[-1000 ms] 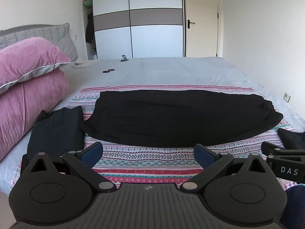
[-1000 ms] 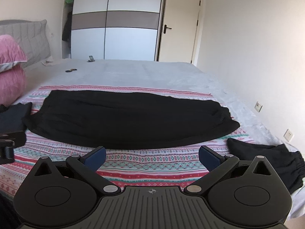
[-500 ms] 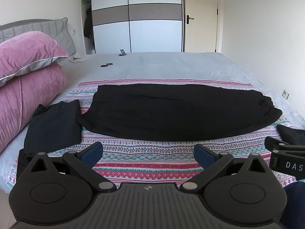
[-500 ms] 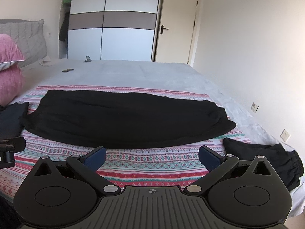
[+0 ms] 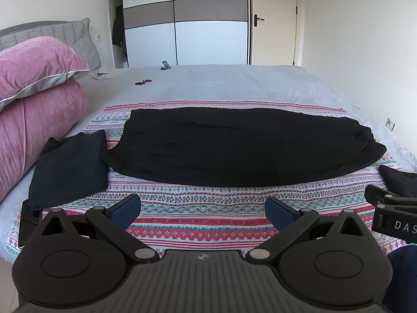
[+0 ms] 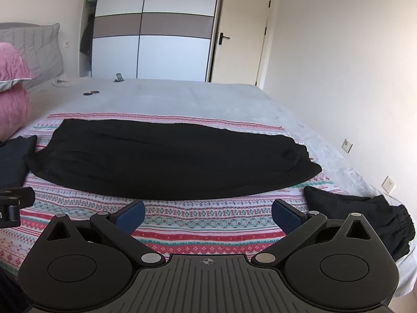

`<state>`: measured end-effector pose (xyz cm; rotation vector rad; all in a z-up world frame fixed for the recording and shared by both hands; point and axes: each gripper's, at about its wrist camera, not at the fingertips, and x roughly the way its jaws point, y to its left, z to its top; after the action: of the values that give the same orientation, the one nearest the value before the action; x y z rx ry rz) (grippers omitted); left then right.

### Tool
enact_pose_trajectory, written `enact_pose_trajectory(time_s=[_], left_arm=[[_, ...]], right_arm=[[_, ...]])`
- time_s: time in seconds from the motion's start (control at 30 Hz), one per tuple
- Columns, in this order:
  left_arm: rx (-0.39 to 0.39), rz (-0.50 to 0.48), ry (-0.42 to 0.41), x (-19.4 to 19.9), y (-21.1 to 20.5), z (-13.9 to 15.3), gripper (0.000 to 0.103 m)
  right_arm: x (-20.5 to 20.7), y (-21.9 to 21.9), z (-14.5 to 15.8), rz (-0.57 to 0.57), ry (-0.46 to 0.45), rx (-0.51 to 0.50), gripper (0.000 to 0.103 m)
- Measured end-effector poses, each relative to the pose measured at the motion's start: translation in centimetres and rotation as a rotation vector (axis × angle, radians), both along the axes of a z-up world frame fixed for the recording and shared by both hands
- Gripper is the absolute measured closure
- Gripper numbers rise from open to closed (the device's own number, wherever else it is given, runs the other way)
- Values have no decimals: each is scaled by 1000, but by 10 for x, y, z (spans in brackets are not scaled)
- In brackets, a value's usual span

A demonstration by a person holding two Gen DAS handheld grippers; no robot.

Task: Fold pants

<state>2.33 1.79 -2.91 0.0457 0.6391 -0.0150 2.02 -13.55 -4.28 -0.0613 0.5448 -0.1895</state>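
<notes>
Black pants (image 5: 234, 143) (image 6: 166, 156) lie flat lengthwise across a patterned striped cloth (image 5: 198, 216) (image 6: 203, 224) on the bed, folded leg on leg. My left gripper (image 5: 203, 208) hovers open over the cloth's near edge, short of the pants, with nothing between its blue pads. My right gripper (image 6: 208, 212) is likewise open and empty, a little nearer than the pants. In the left wrist view the right gripper's black body (image 5: 391, 208) pokes in at the right edge.
A folded dark garment (image 5: 70, 167) lies left of the pants. A crumpled black garment (image 6: 365, 216) sits at the bed's right corner. Pink pillows (image 5: 34, 99) stack at the left. A wardrobe (image 6: 153, 39) and a door (image 6: 239, 36) stand behind the grey bed (image 6: 169, 99).
Both grippers have drawn back and lifted slightly, so the pants sit a bit farther off in both views. The jaws stay open and the pants have not moved.
</notes>
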Motion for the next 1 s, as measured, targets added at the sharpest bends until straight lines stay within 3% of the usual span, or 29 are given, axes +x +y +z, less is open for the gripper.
enact_pose_trajectory(time_s=[0.47, 0.73, 1.0], left_arm=[[17, -7, 29, 34, -1, -6, 5], [20, -5, 30, 77, -1, -4, 5], [60, 8, 55, 130, 3, -20, 5]], right_arm=[[26, 2, -5, 18, 18, -9, 0], [70, -5, -2, 1, 25, -14, 0], [120, -3, -6, 25, 33, -43, 0]])
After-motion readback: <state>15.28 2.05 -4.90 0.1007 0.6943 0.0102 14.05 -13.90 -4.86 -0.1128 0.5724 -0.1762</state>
